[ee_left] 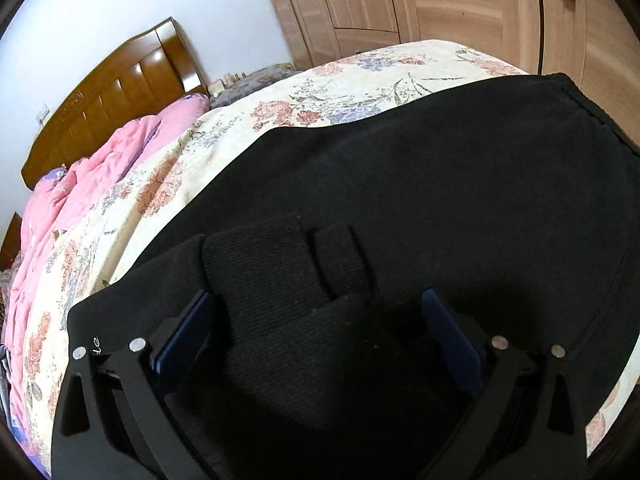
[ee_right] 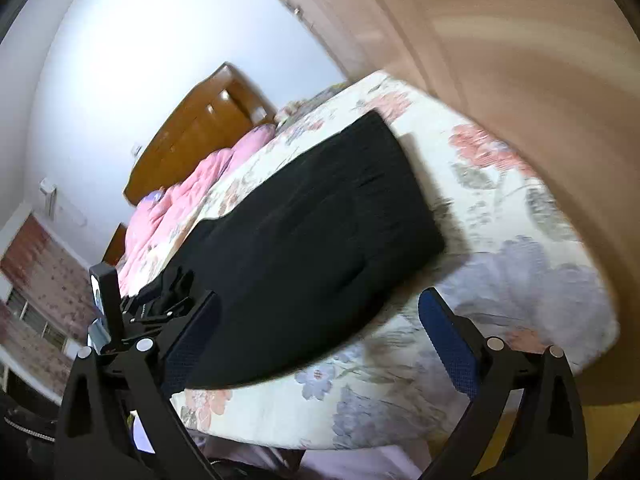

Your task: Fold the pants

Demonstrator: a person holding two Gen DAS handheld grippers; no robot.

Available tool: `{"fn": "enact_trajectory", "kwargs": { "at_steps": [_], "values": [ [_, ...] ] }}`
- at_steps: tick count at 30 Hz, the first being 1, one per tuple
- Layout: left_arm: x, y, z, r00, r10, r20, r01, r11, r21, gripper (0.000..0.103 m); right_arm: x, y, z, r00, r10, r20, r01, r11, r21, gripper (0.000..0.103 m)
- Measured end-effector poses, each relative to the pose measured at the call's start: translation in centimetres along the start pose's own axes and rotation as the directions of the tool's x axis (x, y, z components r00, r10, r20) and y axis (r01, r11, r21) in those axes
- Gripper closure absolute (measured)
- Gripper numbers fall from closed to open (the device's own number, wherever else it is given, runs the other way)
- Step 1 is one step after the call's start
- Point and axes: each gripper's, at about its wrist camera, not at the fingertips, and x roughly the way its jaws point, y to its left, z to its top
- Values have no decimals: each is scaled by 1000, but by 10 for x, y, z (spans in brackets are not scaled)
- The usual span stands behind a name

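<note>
Black pants (ee_left: pixel 420 180) lie flat on the floral bed sheet (ee_left: pixel 320 88), with their ribbed cuffs (ee_left: pixel 272 264) folded back onto the fabric near me. My left gripper (ee_left: pixel 316 300) is open just above the cuffs, which lie between its blue pads (ee_left: pixel 188 340) without being pinched. The right wrist view is motion-blurred; there the pants (ee_right: pixel 320 220) form a long dark rectangle across the bed. My right gripper (ee_right: pixel 320 298) is open with nothing in it, over the near edge of the pants. The left gripper's body (ee_right: pixel 108 300) shows at that view's left, over the pants' far end.
A pink quilt (ee_left: pixel 80 200) is bunched by the wooden headboard (ee_left: pixel 120 92). Wooden wardrobe doors (ee_left: pixel 440 0) stand behind the bed. The bed's near corner (ee_right: pixel 540 300) and its edge drop to the floor. A window with patterned curtains (ee_right: pixel 36 280) is at the far left.
</note>
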Motion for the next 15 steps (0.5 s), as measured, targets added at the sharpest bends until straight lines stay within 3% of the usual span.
{"fn": "enact_trajectory", "kwargs": {
  "at_steps": [8,11,15],
  "values": [
    [-2,2,-3,1000,-7,5,7,1000,-1,1,49,-5,10,990,-44,-136,50,998,43,7],
    [-1,3,-4,1000,-3,9,3,1000,-1,1,58,-4,18,990,-38,-133,47,997,69,6],
    [2,6,-3,1000,-8,14,8,1000,-3,1,61,-20,25,993,48,-104,-24,973,228,4]
  ]
}}
